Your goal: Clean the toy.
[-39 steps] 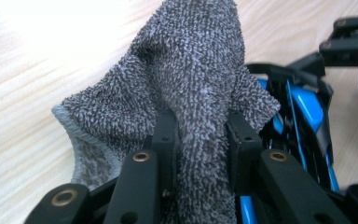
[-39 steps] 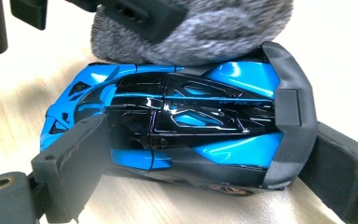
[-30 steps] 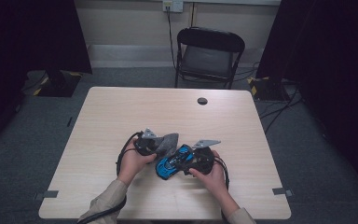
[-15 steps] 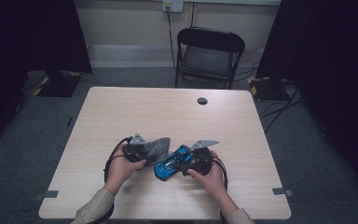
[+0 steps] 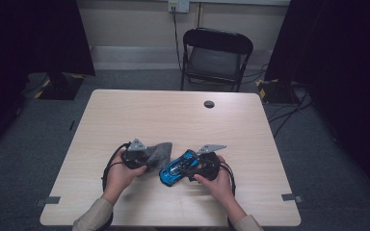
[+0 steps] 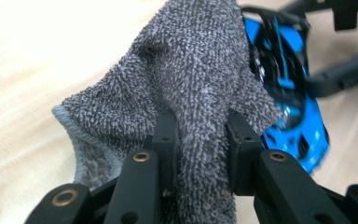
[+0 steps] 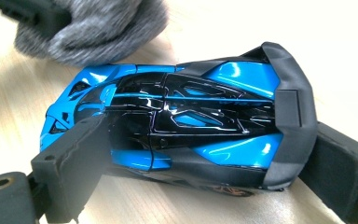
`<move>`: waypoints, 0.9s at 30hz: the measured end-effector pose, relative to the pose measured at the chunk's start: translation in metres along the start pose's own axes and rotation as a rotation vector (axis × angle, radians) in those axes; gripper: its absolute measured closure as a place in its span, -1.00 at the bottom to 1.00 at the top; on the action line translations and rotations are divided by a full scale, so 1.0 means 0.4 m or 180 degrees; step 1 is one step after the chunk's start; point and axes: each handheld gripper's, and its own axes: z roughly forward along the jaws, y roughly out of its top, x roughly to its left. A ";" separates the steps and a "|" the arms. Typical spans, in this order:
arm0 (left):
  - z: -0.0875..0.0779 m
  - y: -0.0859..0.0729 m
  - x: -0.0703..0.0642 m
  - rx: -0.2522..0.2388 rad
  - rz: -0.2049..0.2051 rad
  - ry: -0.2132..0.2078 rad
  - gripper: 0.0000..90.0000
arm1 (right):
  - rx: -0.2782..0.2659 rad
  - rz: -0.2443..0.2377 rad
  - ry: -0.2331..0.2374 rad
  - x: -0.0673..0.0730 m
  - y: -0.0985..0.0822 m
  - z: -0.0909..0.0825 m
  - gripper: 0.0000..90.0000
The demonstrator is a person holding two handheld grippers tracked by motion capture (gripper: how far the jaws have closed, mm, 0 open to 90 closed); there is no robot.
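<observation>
In the left gripper view the grey terry cloth (image 6: 186, 88) is pinched between the narrow jaws of the left gripper (image 6: 199, 135), and the blue toy sports car (image 6: 286, 93) at upper right is half hidden behind it. The car's underside and wheels are hard to make out. In the right gripper view the right gripper (image 7: 191, 154) is clamped across the car's sides. Compared with the earlier high view, the cloth has been drawn slightly left, off the car, on the table (image 5: 149, 115).
</observation>
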 end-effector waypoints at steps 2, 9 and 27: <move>0.008 0.011 0.001 -0.0020 0.0003 0.0031 0.54 | -0.0007 0.0001 0.0000 0.000 -0.001 0.000 -0.84; 0.116 0.100 -0.019 -0.0218 -0.0096 0.0013 0.53 | -0.0007 0.0004 0.0019 -0.002 -0.001 0.000 -0.84; 0.115 0.060 -0.016 0.0026 -0.0007 -0.0042 0.54 | 0.0009 -0.0003 0.0017 -0.003 0.001 0.000 -0.84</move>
